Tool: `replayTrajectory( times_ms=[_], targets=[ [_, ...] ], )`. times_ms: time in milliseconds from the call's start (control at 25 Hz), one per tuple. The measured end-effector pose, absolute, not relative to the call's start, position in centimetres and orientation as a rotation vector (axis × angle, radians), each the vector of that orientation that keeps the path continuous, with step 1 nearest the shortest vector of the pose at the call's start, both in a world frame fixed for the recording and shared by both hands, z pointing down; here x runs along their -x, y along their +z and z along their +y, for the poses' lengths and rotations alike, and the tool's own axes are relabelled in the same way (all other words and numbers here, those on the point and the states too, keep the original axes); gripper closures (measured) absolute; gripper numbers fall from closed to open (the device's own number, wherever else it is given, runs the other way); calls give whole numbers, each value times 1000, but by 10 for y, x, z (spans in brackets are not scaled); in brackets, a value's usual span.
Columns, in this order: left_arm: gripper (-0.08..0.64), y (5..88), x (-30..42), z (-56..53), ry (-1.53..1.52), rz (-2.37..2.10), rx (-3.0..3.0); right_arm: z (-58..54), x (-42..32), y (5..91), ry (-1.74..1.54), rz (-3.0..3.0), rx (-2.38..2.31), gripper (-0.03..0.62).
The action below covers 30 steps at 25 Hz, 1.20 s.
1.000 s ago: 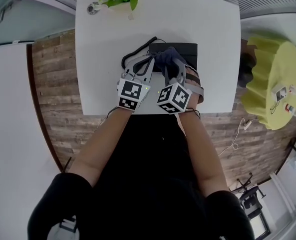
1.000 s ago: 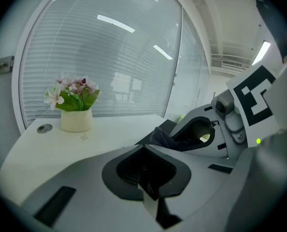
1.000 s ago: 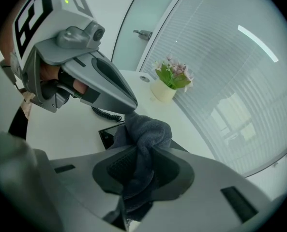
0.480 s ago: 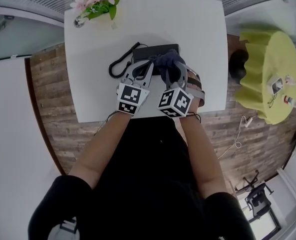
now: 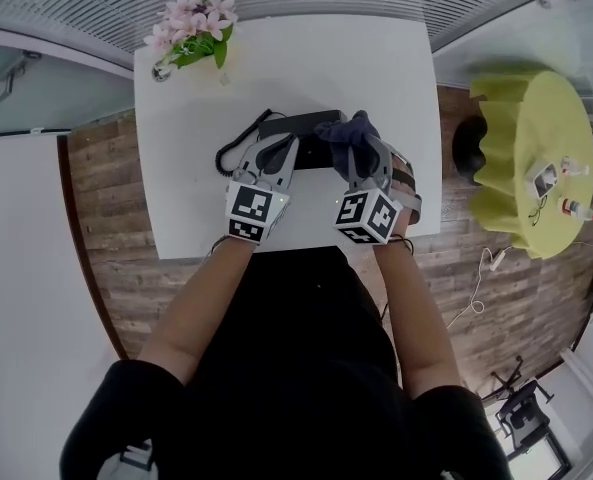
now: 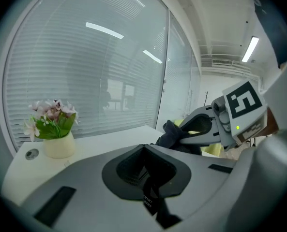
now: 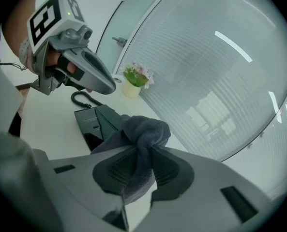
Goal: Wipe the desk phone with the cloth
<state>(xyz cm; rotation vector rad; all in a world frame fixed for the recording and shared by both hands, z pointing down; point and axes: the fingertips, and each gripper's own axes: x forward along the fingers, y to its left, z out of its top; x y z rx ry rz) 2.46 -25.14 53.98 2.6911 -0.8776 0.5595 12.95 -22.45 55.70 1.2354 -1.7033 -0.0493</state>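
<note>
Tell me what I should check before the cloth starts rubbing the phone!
1. Cloth held tight: ok. The right gripper has its jaws shut on the cloth.
2. Cloth touching the phone: cannot tell. The cloth is over the phone's right end, but contact does not show.
3. Phone held steady: cannot tell. The left gripper, shut with nothing between its jaws, is over the phone's left end; whether it presses down does not show.
4. Cord out of the cloth's way: ok. It lies coiled at the phone's left side.
5. Flower vase safe: ok. It stands at the table's far corner, apart from the phone.
</note>
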Motion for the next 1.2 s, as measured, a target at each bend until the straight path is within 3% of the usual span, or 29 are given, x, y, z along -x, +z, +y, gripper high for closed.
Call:
replayTrajectory(
  times_ms=[360,800,1200],
  targets=[
    [549,456,-6,-249,431,-891,-2774,-240,-159,432,-12,-1975,-1561,495],
    [549,346,5,-223,286,-717,-2894,-222,-96,308,59,-2581,-1556,495],
    [549,282,13,-214,134,-743,-2940,-201,-83,245,-4,-2779,-1571,495]
  ],
)
